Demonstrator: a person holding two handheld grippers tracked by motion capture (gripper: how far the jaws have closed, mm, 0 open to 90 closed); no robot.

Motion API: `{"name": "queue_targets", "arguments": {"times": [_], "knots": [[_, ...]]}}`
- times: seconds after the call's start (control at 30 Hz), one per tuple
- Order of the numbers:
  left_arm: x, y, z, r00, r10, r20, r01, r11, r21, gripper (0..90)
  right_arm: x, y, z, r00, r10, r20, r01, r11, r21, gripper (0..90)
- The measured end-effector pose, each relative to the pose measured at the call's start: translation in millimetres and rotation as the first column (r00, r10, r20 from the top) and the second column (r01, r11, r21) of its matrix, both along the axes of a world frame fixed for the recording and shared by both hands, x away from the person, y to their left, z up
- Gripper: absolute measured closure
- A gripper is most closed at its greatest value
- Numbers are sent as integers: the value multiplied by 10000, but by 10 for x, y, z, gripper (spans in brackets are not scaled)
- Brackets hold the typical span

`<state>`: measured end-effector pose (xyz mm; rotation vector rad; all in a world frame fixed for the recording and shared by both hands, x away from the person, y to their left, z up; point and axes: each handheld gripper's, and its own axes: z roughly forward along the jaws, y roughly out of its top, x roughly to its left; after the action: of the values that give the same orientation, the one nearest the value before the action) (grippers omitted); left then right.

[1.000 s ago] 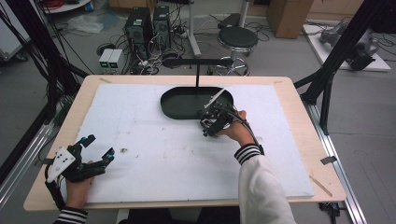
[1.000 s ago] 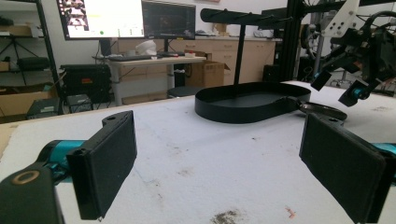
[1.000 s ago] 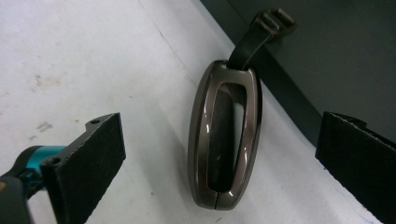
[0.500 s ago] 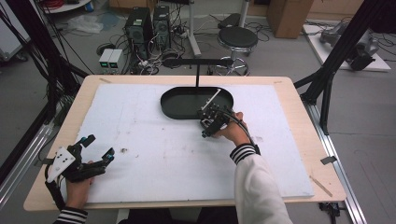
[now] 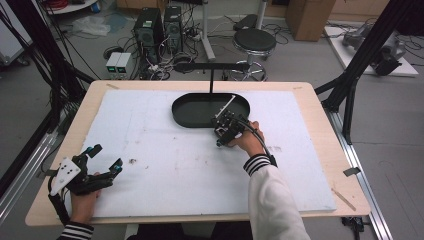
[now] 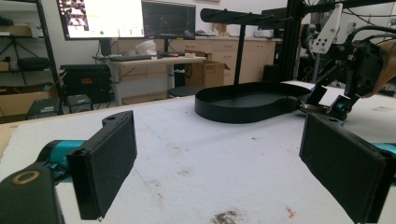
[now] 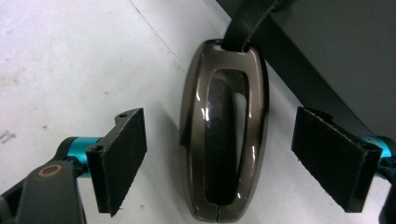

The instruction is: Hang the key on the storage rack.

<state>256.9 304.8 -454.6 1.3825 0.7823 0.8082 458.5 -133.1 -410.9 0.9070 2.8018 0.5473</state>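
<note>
**Lining up on the buckle beside the tray**

Hovering my right gripper [image 7: 219, 163] over the metal buckle [image 7: 225, 130], I have its jaws spread wide, one pad on each long side of the oval and neither touching it. The buckle lies flat on the white mat [image 5: 165, 165], just beside the near wall of the black tray [image 5: 200, 122], and its dark strap [image 7: 245, 21] runs up over that wall.

To close well, I judge I should drop straight down until the pads bracket the oval's long sides, keep the buckle centred between them, and squeeze across its narrow width. The polished rim looks slippery, so a square, low grip matters; the pad next to the tray wall has little room and could catch it.

My left gripper [image 5: 102, 160] rests well away from the tray, jaws wide, holding nothing.
</note>
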Motion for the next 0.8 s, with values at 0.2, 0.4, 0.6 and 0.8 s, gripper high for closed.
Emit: {"name": "queue_targets", "arguments": {"times": [0.2, 0.4, 0.6, 0.8], "knots": [[0, -1, 0, 10000, 1, 4, -1, 10000, 2, 116, 11, -4, 1, 9998, -200, -45, 201, 9998, 49, 236], [0, 0, 0, 10000, 1, 0, -1, 10000, 4, 116, 23, -11, -10, 9991, -385, -190, 386, 9992, 42, 278], [0, 0, 0, 10000, 0, 0, 0, 10000, 8, 116, -1, 31, -6, 9997, -205, -94, 204, 9997, -117, 346], [0, 0, 0, 10000, 0, 3, 0, 10000, 2, 116, 6, 68, -21, 9997, -239, -48, 237, 9991, -340, 430]]}}
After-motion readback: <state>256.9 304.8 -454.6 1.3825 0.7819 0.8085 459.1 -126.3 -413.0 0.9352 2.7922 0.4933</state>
